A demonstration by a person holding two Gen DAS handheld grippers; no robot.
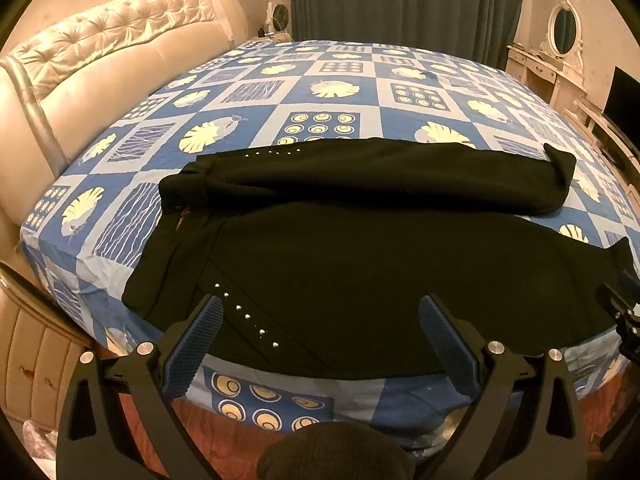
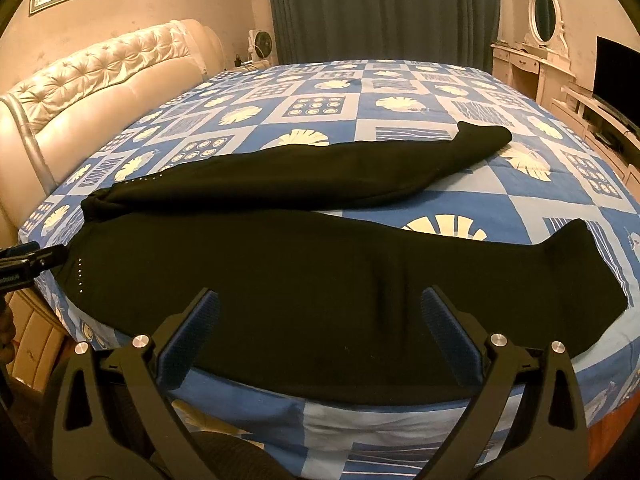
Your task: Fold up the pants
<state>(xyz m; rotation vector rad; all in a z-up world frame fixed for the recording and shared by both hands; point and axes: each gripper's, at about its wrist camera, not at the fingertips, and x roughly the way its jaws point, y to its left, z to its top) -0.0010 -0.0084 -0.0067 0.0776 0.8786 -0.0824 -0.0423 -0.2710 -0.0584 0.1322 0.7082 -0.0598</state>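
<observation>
Black pants lie spread flat on the bed, near its front edge, legs parted in a narrow V. Long axis runs approx 9-to-3 o'clock in both views: waist end w/ zipper at 9, cuffs out toward 3. Near leg hugs the bed edge; far leg angles off toward 2 o'clock, its cuff curled up a bit. Left gripper hangs just above the near leg's hip area, by the row of studs, jaws spread wide, holding nothing. Right gripper hovers over the near leg's mid-thigh, also wide apart and empty. Prob. first step: bring one leg onto the other. To do it well, I'd pinch the near leg's outer seam at two spots well apart, left at the hip, right further toward the cuff at 3 o'clock, since right now it sits too close to mid-leg and the cuff end would drag. Get only one leg's layers in each pinch, lift both ends together, keep fabric taut btwn grippers, and lay it over so seams and cuffs line up. Flatten the far cuff's curl first, else a lump gets folded in.
</observation>
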